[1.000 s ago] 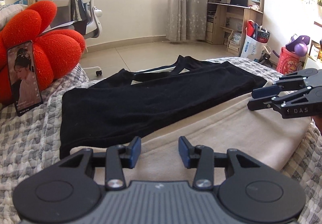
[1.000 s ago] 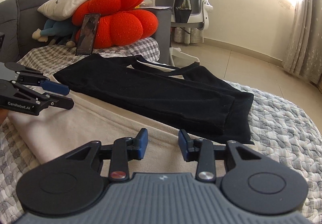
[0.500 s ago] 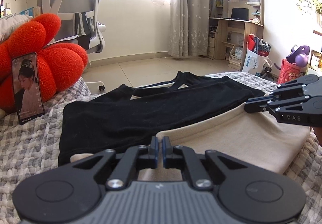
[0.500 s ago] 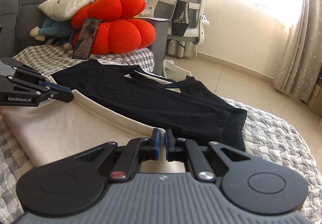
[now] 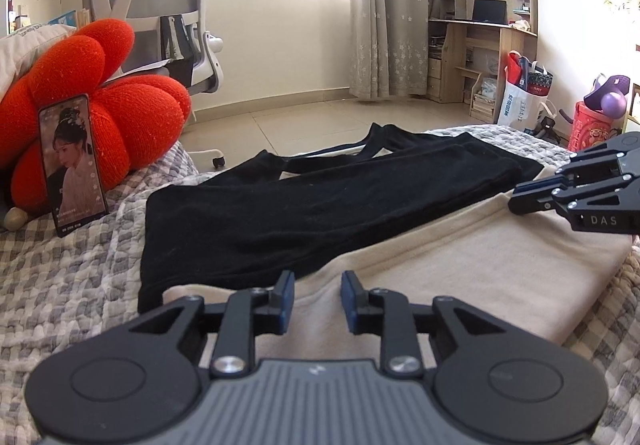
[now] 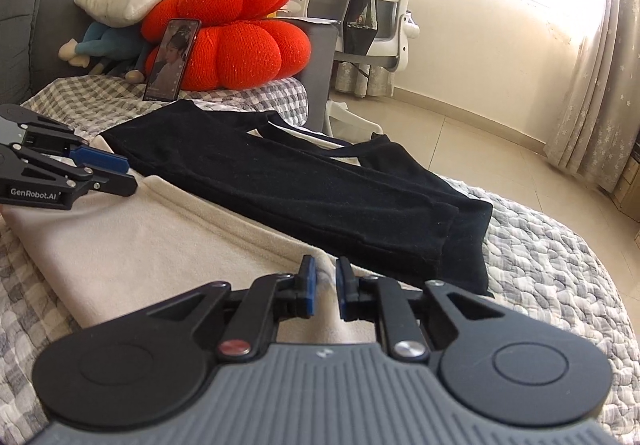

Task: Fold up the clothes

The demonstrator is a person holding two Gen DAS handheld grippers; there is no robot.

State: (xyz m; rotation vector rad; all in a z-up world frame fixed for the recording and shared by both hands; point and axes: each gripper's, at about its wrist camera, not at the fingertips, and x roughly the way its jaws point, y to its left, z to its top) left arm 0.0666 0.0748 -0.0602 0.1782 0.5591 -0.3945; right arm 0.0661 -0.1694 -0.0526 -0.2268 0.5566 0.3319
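Both grippers, left (image 5: 316, 303) and right (image 6: 325, 291), were opening empty over the beige garment (image 5: 460, 273); its fold might spring back.

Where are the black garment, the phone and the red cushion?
black garment (image 5: 320, 213), left wrist view, middle of its folded body
phone (image 5: 74, 165), left wrist view, centre of its screen
red cushion (image 6: 240, 49), right wrist view, a front lobe

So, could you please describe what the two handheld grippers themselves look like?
Both are alike. The left gripper has matte black linkage arms, blue fingertip pads, silver pivot screws, two round black discs and a ribbed grey body. The right gripper matches, but one screw is red. "GenRobot.AI" marks the left one's side, "DAS" the right's. No cables or sleeves show.
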